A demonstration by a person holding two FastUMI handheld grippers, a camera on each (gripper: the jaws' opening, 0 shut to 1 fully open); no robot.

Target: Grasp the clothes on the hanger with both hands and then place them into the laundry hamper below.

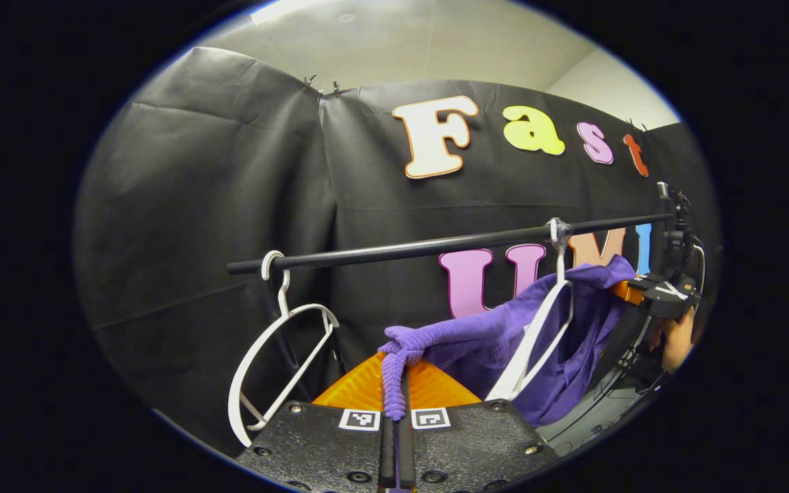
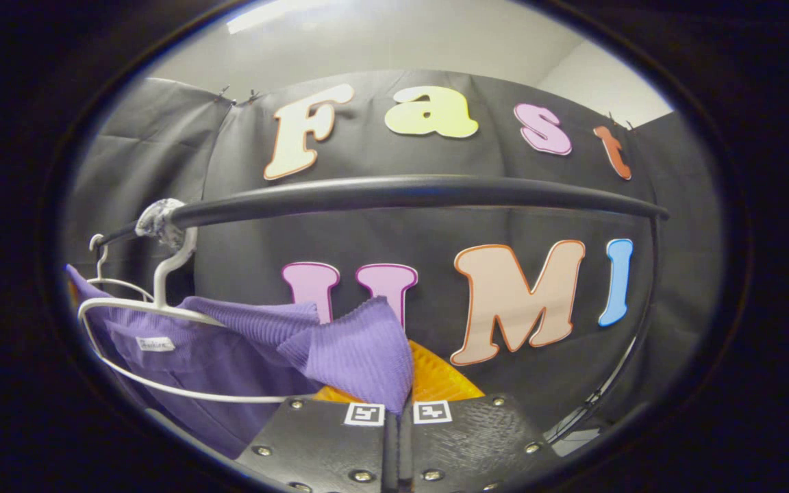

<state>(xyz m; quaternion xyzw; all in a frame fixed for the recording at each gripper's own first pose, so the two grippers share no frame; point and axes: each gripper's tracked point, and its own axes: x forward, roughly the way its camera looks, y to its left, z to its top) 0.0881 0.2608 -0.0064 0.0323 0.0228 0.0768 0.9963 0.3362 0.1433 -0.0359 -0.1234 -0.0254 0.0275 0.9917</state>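
Observation:
A purple knit garment (image 1: pixel 483 342) hangs on a white hanger (image 1: pixel 535 335) from the black rail (image 1: pixel 435 245). My left gripper (image 1: pixel 395 411) is shut on a bunched fold of it, which runs down between the fingers. At the far right of the left gripper view, the right gripper (image 1: pixel 661 294), held by a hand (image 1: pixel 679 342), grips the garment's other end. In the right gripper view, the purple garment (image 2: pixel 360 349) drapes from the white hanger (image 2: pixel 161 301) into my right gripper (image 2: pixel 398 411), which is shut on its ribbed edge. The rail (image 2: pixel 401 195) passes just above.
A second, bare white hanger (image 1: pixel 278 356) hangs at the left end of the rail. Black cloth walls close the booth behind the rail. A vertical stand post (image 1: pixel 672 226) holds the rail's right end. Pale floor (image 1: pixel 593 418) shows low on the right.

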